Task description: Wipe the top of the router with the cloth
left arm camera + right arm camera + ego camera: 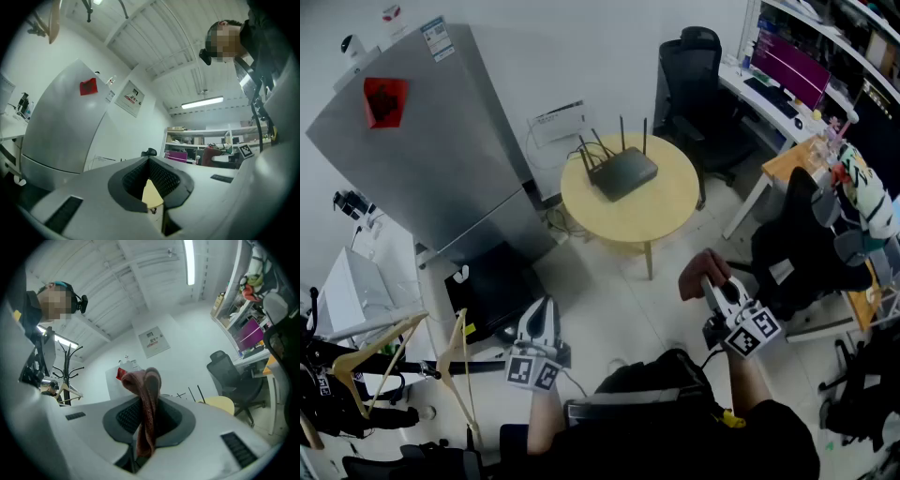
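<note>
- zero wiping done yet, i reckon: my right gripper [719,295] is pinching the cloth [145,404], my left gripper [539,323] is pressed together on nothing.
- the router [622,172] sits on the round table [666,211], well away from me, so reaching it and wiping are both left.

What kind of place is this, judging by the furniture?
Probably an office or lab room: a desk monitor and office chair in the corner, a router on a round table, and a tall refrigerator.
</note>
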Motion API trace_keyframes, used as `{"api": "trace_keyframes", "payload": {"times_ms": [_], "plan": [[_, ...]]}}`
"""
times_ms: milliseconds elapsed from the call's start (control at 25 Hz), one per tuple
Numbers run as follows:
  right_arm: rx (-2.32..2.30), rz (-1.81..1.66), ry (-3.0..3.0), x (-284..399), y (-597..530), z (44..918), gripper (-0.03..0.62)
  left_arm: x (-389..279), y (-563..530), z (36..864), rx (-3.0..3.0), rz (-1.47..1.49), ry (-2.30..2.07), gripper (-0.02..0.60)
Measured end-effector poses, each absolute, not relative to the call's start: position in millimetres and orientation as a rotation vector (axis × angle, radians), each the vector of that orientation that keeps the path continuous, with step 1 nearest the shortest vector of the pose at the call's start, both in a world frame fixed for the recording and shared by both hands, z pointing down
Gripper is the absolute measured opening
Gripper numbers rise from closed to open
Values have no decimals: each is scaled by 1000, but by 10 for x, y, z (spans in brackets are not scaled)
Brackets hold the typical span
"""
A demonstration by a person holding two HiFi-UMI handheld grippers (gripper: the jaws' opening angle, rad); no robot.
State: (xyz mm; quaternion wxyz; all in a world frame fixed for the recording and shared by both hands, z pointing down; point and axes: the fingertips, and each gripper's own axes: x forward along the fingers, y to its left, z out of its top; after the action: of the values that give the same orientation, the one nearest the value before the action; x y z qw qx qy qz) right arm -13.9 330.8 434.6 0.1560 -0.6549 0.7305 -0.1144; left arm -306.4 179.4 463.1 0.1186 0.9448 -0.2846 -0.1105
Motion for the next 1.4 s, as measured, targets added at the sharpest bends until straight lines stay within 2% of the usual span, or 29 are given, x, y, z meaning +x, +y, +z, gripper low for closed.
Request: {"api": "trace_keyframes", "payload": {"times_ms": [320,1080,1400], "plan": [[-1893,-304,2089,128,3074,4372,60,-2940,1555,4653,2754,-324,-870,-6],[-1610,-363,2306,1775,1915,4474,60,-1366,1200,4394,2774,-293,-1143,-6],[-1575,-497,2326,1846,1371,4775,60,-1187,666,4441,2751,-297,-1121,-6]]}}
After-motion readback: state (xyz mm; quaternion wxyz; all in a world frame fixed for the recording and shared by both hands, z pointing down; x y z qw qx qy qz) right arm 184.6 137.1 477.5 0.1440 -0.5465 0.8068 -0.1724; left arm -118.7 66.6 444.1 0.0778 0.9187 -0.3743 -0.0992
